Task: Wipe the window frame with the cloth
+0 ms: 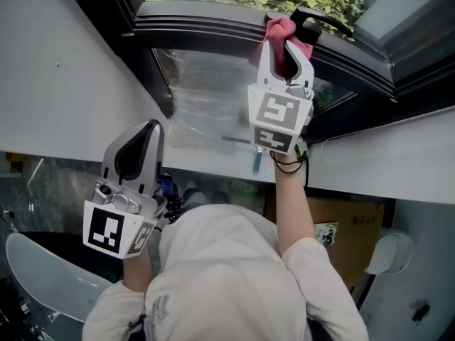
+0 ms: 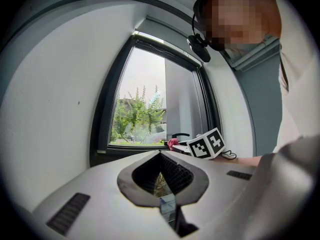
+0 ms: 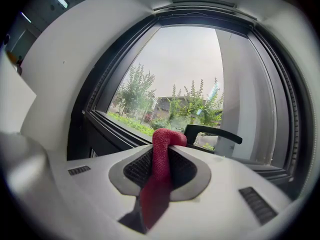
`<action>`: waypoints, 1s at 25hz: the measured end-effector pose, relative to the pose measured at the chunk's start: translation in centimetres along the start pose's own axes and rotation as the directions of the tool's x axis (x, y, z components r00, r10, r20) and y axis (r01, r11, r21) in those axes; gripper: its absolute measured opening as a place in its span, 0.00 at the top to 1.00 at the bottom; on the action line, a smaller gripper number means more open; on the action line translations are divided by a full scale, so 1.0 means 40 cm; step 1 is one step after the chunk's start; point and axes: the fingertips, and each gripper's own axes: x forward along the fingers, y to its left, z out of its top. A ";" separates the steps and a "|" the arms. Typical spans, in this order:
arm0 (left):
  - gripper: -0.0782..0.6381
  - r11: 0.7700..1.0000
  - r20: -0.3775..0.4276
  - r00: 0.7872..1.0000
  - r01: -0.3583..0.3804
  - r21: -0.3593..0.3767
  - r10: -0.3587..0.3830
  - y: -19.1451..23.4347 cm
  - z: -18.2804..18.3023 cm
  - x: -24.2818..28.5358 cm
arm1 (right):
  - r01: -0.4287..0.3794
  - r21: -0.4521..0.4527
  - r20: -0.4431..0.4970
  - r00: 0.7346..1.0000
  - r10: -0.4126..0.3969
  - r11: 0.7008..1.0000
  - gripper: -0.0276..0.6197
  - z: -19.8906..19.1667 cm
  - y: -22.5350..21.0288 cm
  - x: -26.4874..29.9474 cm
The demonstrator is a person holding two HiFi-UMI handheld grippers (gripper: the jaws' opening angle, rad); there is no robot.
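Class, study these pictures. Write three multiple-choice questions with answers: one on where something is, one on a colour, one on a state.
1. Where is the cloth? A) on the floor B) in the right gripper C) on a chair
2. What colour is the cloth? A) red B) blue C) white
3. The left gripper is: A) shut and empty B) open wide C) holding a bottle

1 B: its jaws pinch the cloth by the window frame. 2 A: it shows red. 3 A: jaws together, nothing between.
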 end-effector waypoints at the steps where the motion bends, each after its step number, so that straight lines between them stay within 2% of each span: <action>1: 0.88 1.000 -0.001 1.000 -0.002 0.000 0.002 -0.002 -0.001 -0.001 | -0.003 -0.001 0.003 1.000 0.003 1.000 0.82 0.000 -0.001 -0.001; 8: 0.88 1.000 -0.002 1.000 -0.010 -0.002 0.010 -0.016 0.001 -0.012 | -0.022 0.010 0.060 0.998 0.022 1.000 0.81 0.001 -0.002 -0.008; 17: 0.88 0.999 -0.004 0.999 -0.047 0.003 0.047 -0.020 0.004 -0.023 | -0.088 0.058 0.052 0.995 0.085 0.994 0.81 0.000 -0.007 -0.006; 21: 0.88 0.997 0.001 0.997 -0.073 0.010 0.073 -0.013 0.011 -0.031 | -0.146 0.104 0.085 0.987 0.138 0.984 0.81 0.013 -0.022 -0.008; 25: 0.88 0.994 -0.021 0.994 -0.110 0.006 0.110 0.005 -0.003 -0.057 | -0.224 0.147 0.171 0.965 0.199 0.963 0.81 0.045 -0.042 -0.068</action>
